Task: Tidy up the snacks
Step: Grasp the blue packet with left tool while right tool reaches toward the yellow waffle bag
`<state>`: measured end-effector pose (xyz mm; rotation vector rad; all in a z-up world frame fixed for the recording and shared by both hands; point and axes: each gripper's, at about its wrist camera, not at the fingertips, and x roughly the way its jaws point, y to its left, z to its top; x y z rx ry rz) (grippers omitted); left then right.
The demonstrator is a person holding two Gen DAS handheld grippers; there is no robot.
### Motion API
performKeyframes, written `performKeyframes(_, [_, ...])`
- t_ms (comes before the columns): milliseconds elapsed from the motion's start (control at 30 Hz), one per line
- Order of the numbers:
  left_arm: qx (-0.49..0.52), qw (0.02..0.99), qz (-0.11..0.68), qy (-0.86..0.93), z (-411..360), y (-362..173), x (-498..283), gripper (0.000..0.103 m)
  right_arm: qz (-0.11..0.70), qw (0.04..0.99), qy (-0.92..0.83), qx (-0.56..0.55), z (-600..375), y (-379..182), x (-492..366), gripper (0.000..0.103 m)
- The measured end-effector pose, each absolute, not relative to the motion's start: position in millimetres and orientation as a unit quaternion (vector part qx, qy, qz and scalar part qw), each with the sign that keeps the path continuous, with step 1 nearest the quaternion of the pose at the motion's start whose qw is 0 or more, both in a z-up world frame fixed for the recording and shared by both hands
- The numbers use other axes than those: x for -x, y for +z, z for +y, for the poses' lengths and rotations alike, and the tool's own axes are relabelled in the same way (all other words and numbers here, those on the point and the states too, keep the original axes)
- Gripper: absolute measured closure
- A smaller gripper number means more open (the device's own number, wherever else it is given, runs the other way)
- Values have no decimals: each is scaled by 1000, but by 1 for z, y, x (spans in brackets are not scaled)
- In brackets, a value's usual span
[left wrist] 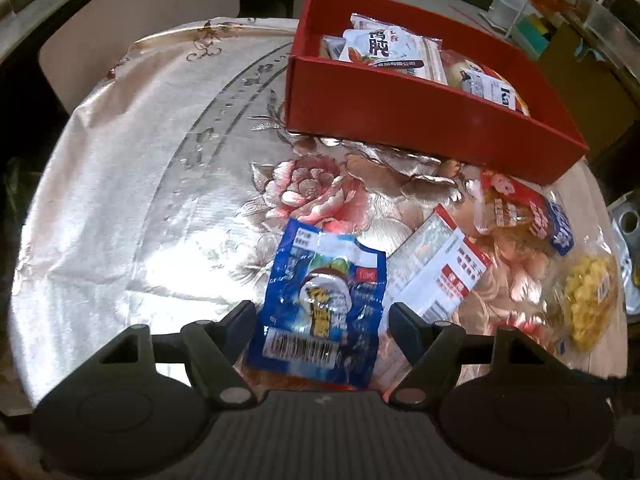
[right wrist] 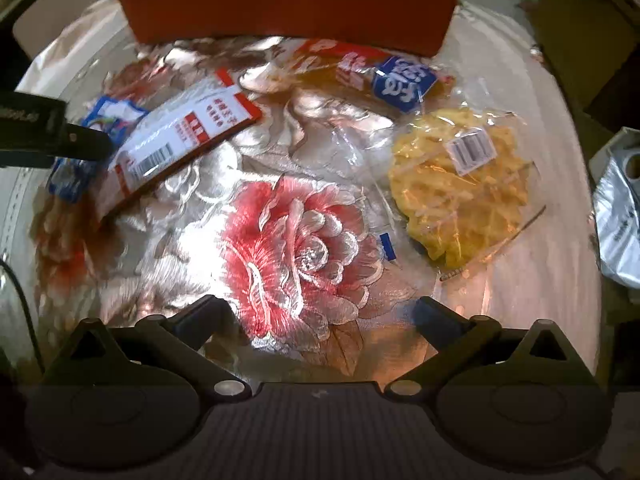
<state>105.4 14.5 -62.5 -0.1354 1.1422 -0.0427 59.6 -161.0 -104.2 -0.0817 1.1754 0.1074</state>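
Blue snack packet (left wrist: 320, 308) flat on the floral tabletop (left wrist: 140, 200), between the parted jaws of the left gripper (left wrist: 322, 312), pads not pressing it.

Beside it, a red-and-white packet (left wrist: 440, 272); farther right, an orange-and-blue packet (left wrist: 520, 216) and a clear bag of yellow snacks (right wrist: 460, 184). Behind, a red box (left wrist: 400, 120) already holding several packets. Right gripper (right wrist: 320, 312) poised over the pink flower print (right wrist: 296, 248), jaws spread, nothing between them.
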Motion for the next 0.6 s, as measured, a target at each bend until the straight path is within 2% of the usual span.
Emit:
performKeyframes(367, [56,841,537,-13,9,-72,-109,32,523,849,64,46,-165,-103,-41,2])
performKeyframes(400, [58,840,539,-15,9,-72,-109,34,523,849,64,52,-165,-101,-40,5])
performKeyframes(567, [63,838,542,-17,13,-70,-108,39,525,848,75,20,-180,-86,-39,41])
performKeyframes(600, [64,837,543,-18,12,-70,-107,39,525,848,75,5,-185,-84,-40,43])
